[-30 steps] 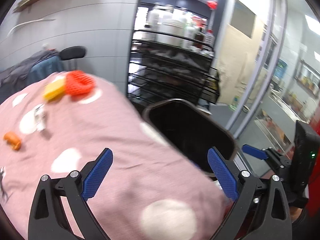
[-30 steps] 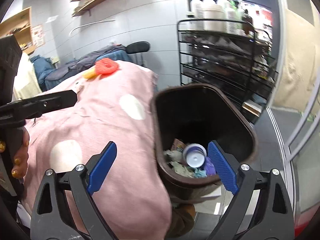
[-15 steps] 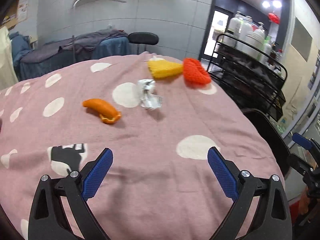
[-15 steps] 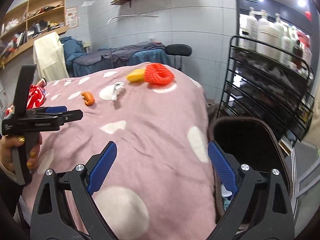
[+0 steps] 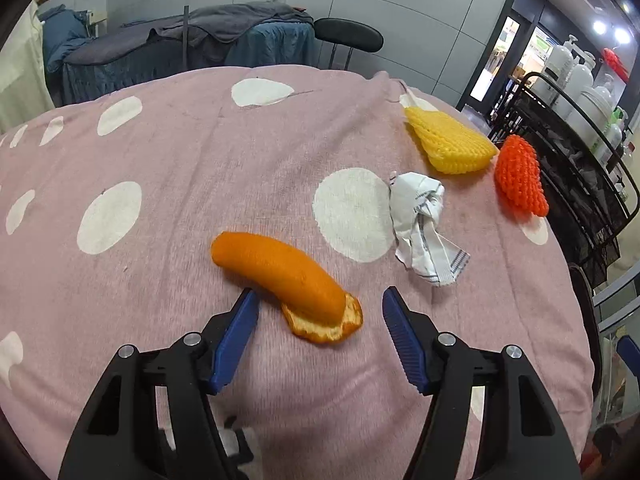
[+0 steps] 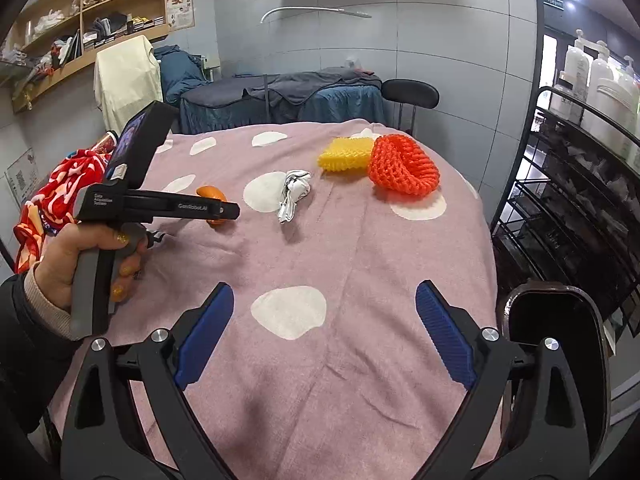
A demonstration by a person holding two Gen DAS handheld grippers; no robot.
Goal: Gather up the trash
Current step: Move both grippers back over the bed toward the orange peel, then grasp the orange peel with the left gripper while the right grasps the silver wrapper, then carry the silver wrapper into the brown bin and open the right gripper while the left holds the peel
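Observation:
An orange peel (image 5: 280, 276) lies on the pink spotted cloth (image 5: 160, 184). My left gripper (image 5: 318, 300) is open with its jaws on either side of the peel's near end, low over the cloth. A crumpled white wrapper (image 5: 420, 220), a yellow foam net (image 5: 448, 144) and a red foam net (image 5: 518, 178) lie further right. In the right wrist view my right gripper (image 6: 324, 312) is open and empty over the cloth's near edge; the left gripper (image 6: 224, 211) reaches the peel (image 6: 210, 194). The wrapper (image 6: 294, 194), yellow net (image 6: 346, 154), red net (image 6: 404, 170) and dark bin (image 6: 556, 344) show there.
A black wire rack (image 6: 576, 200) with bottles stands right of the table, behind the bin. A massage bed (image 6: 280, 96) and a black stool (image 6: 410, 94) stand behind the table. A red patterned cloth (image 6: 52, 192) lies at the left edge.
Both grippers swung from the bin back over the table. My left gripper dropped close to the orange peel and its jaws narrowed around it. The right gripper stays open.

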